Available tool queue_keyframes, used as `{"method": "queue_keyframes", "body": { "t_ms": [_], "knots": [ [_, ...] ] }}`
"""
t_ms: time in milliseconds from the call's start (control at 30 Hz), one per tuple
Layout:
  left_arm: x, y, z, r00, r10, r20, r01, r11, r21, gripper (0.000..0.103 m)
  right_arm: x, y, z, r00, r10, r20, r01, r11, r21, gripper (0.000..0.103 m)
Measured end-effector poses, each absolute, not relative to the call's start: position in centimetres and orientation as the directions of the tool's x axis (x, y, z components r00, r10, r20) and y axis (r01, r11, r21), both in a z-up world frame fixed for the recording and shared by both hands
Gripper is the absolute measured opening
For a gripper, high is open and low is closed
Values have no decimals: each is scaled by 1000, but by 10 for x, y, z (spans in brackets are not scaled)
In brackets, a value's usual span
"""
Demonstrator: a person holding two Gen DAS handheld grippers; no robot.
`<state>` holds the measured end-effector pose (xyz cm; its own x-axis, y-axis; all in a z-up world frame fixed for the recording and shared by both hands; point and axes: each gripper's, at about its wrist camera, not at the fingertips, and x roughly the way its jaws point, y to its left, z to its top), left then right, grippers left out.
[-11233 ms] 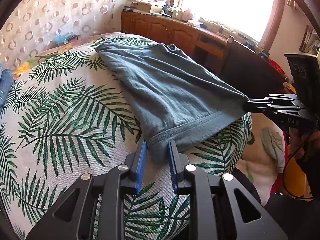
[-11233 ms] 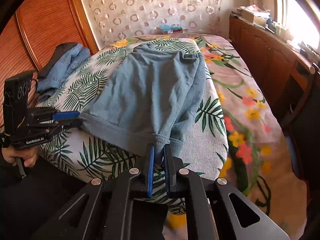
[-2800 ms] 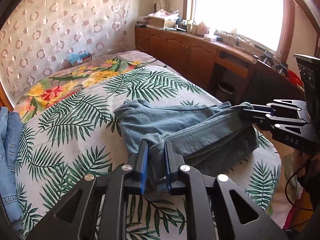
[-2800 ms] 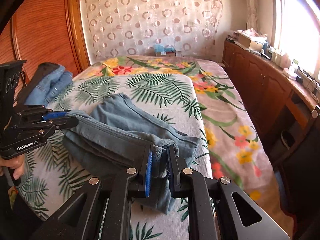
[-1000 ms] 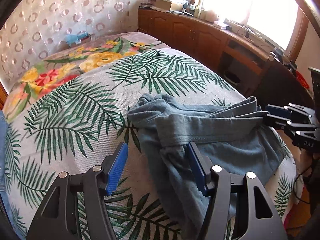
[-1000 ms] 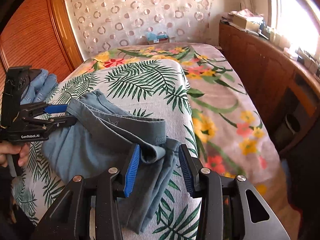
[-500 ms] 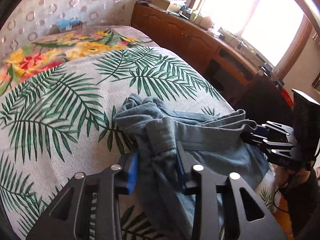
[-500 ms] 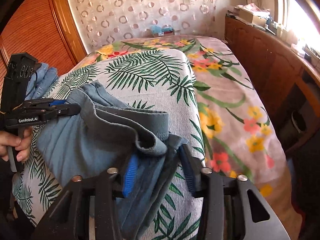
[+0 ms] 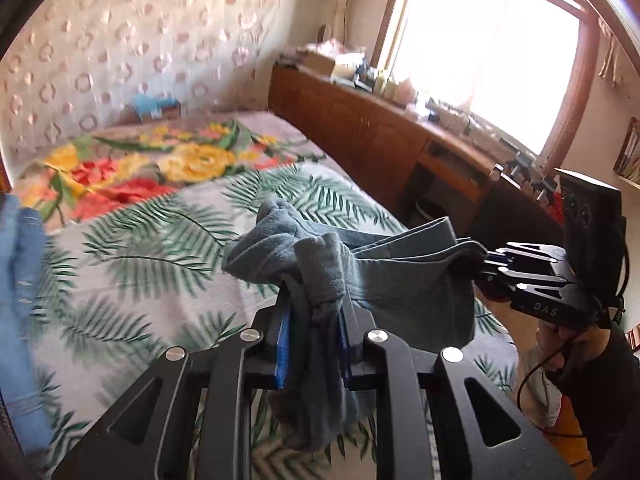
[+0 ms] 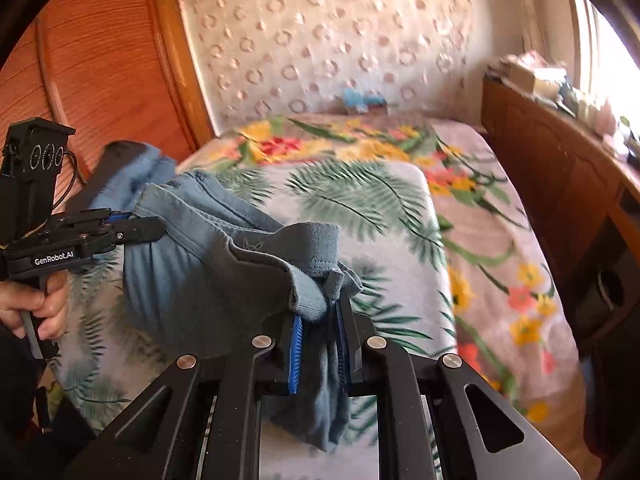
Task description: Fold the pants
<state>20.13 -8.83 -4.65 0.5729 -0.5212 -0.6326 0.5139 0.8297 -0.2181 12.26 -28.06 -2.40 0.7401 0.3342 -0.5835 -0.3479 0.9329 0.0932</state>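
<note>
The grey-blue pants (image 9: 400,280) are folded into a thick bundle and hang in the air above the palm-leaf bedspread (image 9: 140,248). In the left wrist view my left gripper (image 9: 312,320) has its jaws closing on one bunched end, with cloth pressed between the blue pads. My right gripper (image 9: 486,264) pinches the other end at the right. In the right wrist view the right gripper (image 10: 318,320) is closing on a thick wad of the pants (image 10: 200,280), and the left gripper (image 10: 148,226) holds the far corner.
A blue denim garment (image 9: 20,280) lies at the bed's left side, near the wooden wardrobe (image 10: 100,80). A long wooden cabinet (image 9: 360,128) under the window runs along the bed's right side. A person's hand (image 10: 44,304) grips the left handle.
Both grippers went from open around the bunched ends to clamped on them. The pants rose off the bed and both views tilted up towards the wall.
</note>
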Motion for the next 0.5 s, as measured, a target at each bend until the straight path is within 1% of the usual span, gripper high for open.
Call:
{"method": "queue_keyframes", "body": {
  "t_ms": [167, 267, 400, 500],
  "knots": [
    [162, -52, -24, 630, -494, -599, 482, 854, -197, 20, 93, -256, -11, 740, 397, -543, -414, 905, 98, 14],
    [145, -31, -23, 652, -456, -606, 448, 876, -178, 20, 80, -240, -11, 718, 441, -538, -460, 881, 107, 14],
    [140, -7, -43, 664, -388, -639, 384, 910, -153, 20, 86, -215, -31, 672, 466, -576, -507, 856, 101, 14],
    [151, 12, -70, 645, -356, -677, 332, 928, -171, 20, 107, -195, -52, 634, 465, -618, -519, 848, 106, 14]
  ]
}}
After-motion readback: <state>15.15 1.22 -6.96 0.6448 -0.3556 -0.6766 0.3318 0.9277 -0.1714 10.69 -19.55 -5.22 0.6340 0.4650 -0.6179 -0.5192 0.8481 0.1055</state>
